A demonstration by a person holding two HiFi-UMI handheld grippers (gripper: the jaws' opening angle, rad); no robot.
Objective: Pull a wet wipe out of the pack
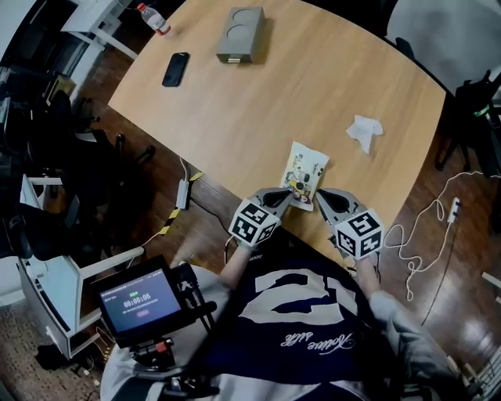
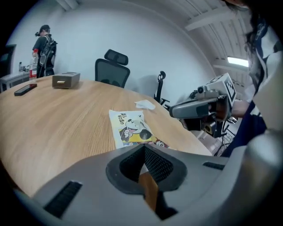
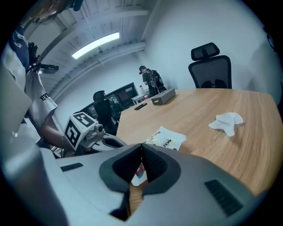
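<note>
The wet wipe pack [image 1: 304, 168], white with a cartoon print, lies flat near the table's front edge. It also shows in the left gripper view as the pack [image 2: 130, 128] and in the right gripper view as the pack [image 3: 169, 138]. My left gripper [image 1: 287, 191] sits just short of the pack's near end, jaws shut with nothing between them. My right gripper [image 1: 318, 196] is beside it at the pack's near right corner, also shut and empty. In each gripper view the jaws meet at the tips, and the pack lies just beyond them.
A crumpled white wipe [image 1: 365, 131] lies to the right of the pack. At the far end of the wooden table [image 1: 258, 110] are a black phone [image 1: 175, 69], a grey box [image 1: 240, 34] and a bottle [image 1: 153, 19]. White cables [image 1: 427, 227] lie on the floor at the right.
</note>
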